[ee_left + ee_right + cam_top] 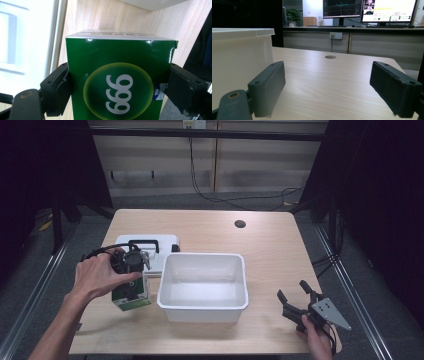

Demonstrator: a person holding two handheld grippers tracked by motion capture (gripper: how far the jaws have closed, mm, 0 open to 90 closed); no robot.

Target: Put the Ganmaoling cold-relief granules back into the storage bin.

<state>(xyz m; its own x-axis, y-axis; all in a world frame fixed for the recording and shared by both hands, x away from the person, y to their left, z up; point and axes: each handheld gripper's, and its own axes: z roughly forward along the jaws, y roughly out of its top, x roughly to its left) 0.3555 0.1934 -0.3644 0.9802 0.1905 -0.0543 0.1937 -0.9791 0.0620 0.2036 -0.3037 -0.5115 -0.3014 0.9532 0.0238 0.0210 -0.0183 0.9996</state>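
Observation:
A green box (131, 296) marked "999" stands on the table left of the white tub (203, 307). My left gripper (132, 270) points down onto it, and in the left gripper view its two black jaws press both sides of the green box (117, 82). My right gripper (295, 295) rests low at the table's right front, its jaws wide apart with nothing between them (327, 92). The white tub (239, 50) rises at the left of the right gripper view.
A flat white lid (147, 245) with a black handle lies behind the green box. A round hole (240, 224) marks the far side of the table. Monitors stand beyond the table in the right gripper view.

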